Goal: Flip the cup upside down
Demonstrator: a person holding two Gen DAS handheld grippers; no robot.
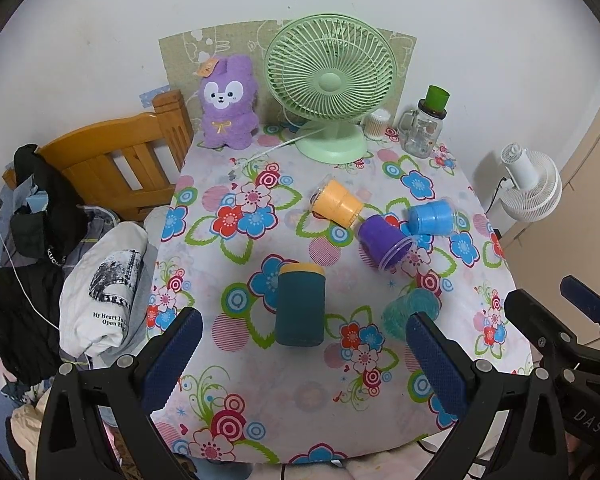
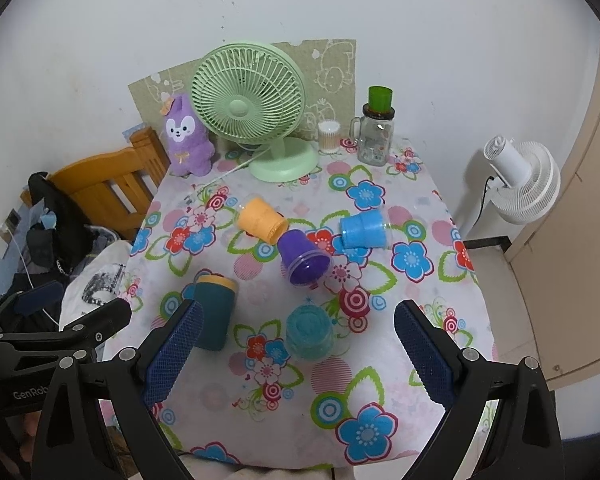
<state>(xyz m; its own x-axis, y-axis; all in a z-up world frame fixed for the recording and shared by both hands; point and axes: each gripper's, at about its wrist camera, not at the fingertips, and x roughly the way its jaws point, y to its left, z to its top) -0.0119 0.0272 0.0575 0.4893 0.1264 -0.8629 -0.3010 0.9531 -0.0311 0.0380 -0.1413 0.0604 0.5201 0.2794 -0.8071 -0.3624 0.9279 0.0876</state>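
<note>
Several plastic cups are on the flowered tablecloth. An orange cup, a purple cup and a blue cup lie on their sides mid-table. A teal cup stands mouth down near the front; in the left view it is partly hidden by a finger. A dark teal tumbler with a yellow band stands front left. My left gripper and right gripper are open, empty, above the front edge.
A green desk fan, a purple plush rabbit, a cotton swab jar and a glass mug jar stand at the back. A wooden bed frame with clothes is left; a white fan is right.
</note>
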